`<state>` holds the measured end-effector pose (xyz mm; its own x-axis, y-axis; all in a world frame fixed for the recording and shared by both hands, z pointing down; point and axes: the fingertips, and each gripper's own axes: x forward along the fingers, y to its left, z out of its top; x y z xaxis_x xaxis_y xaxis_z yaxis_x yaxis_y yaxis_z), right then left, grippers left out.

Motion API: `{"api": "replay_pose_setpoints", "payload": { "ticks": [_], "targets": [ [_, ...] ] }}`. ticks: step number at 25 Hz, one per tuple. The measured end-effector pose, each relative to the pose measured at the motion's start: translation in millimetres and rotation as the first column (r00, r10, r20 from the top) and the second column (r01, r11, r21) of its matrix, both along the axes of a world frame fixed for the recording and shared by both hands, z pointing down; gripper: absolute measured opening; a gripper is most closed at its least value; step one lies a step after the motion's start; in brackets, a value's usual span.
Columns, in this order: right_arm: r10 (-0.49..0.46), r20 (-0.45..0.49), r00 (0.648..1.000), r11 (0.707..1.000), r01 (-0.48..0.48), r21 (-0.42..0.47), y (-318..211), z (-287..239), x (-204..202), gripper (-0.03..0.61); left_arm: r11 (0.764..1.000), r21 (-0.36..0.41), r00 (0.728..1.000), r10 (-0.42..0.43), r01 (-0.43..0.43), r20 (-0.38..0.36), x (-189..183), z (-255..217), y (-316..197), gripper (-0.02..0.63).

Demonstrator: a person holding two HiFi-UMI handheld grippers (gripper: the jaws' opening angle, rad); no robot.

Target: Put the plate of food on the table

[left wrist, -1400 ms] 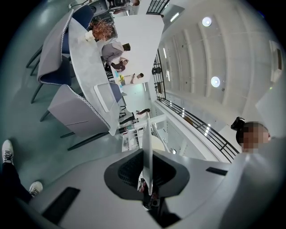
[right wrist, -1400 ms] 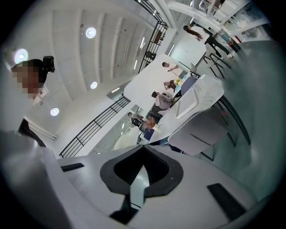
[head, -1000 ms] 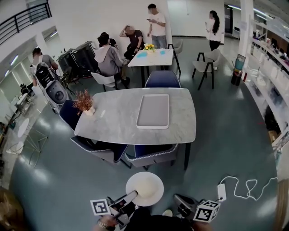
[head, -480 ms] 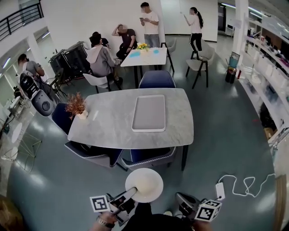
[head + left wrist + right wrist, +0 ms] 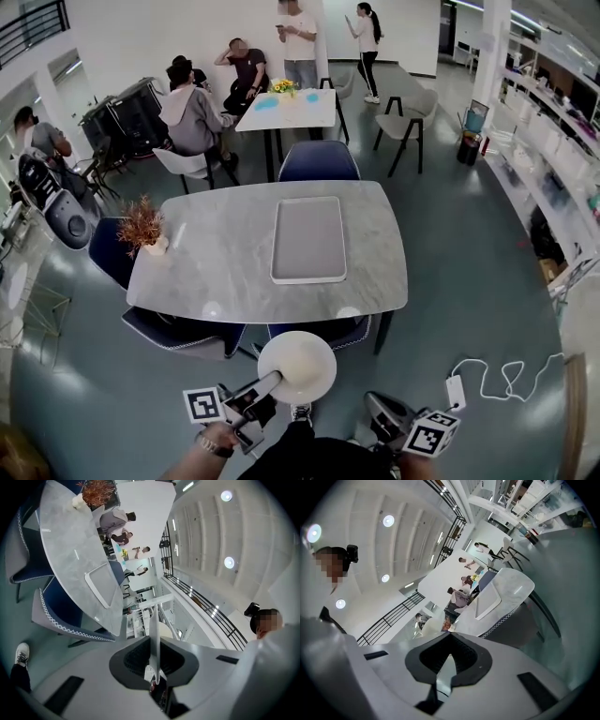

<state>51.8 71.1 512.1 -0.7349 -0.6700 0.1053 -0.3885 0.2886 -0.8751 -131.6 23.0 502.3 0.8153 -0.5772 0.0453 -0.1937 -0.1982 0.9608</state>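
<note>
The white plate (image 5: 298,364) is not on the table. It is held level over the floor, just off the near edge of the grey marble table (image 5: 225,272), at 6 o'clock from the table's centre. No food can be made out on its pale surface.

The left gripper (image 5: 270,382) grips the plate rim at the plate's 7 o'clock. In the left gripper view its jaws are clamped on the rim, which shows edge-on as a thin white blade between the pads. The right gripper (image 5: 373,411) sits at 4 o'clock from the plate and apart from it. Its jaws are closed together with nothing between them.

A rectangular grey tray (image 5: 308,240) lies on the table at 12 o'clock from the plate. A potted dried plant (image 5: 142,227) stands at the table's 9 o'clock end. A navy chair (image 5: 319,161) stands at the table's 12 o'clock edge. A white power strip (image 5: 457,392) lies on the floor at 3 o'clock from the plate.
</note>
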Motion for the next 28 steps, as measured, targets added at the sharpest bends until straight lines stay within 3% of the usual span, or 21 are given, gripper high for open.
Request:
{"api": "replay_pose_setpoints", "payload": {
  "ticks": [17, 28],
  "targets": [
    [0.122, -0.043, 0.992, 0.991, -0.124, -0.043, -94, 5, -56, 0.011, 0.997, -0.055, 0.994, -0.054, 0.049, -0.096, -73, 16, -160, 0.028],
    [0.203, -0.051, 0.978, 0.977, -0.206, -0.062, -112, 7, -49, 0.011, 0.991, -0.116, 0.992, -0.079, 0.068, -0.095, -70, 46, -228, 0.028]
  ]
}}
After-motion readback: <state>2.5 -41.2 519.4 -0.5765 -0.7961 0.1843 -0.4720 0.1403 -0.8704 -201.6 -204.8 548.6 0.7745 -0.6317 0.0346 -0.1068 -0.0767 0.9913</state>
